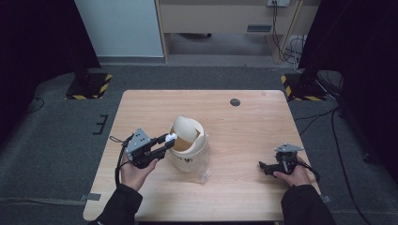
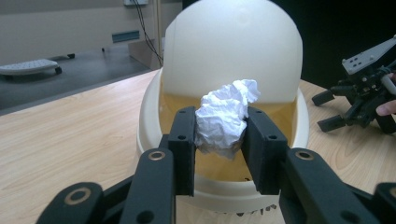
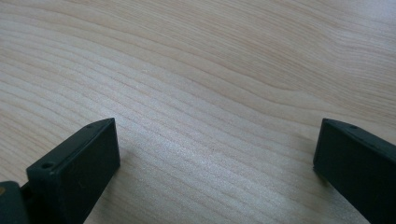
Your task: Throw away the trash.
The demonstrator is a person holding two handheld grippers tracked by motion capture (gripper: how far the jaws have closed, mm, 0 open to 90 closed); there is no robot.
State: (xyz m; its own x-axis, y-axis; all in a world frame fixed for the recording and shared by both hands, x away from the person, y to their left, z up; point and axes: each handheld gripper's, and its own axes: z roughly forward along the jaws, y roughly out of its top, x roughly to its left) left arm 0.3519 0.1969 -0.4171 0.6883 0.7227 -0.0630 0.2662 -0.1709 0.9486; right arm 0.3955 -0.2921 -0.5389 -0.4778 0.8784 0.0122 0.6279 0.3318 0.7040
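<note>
Wooden table (image 1: 244, 140) is lit; paper wad (image 2: 225, 119) is clamped by left gripper (image 2: 219, 135) at bin (image 2: 299, 116) mouth and could be dropped outside if released early; right gripper (image 3: 212, 158) is spread wide, empty

Soft overhead light, dark edges

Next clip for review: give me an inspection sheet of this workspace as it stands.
Surface: light wooden table, dark round grommet near the far edge.
Job's things: cream bin with swing lid tilted open; crumpled white paper ball at its mouth.
Clutter: small clear scrap beside the bin.
Grippers: left gripper shut on the paper; right gripper open, low over bare wood.
Cables: black lead trailing from the left gripper; floor cables at right.
Surroundings: grey carpet, hazard-striped stand bases, wooden furniture behind.
</note>
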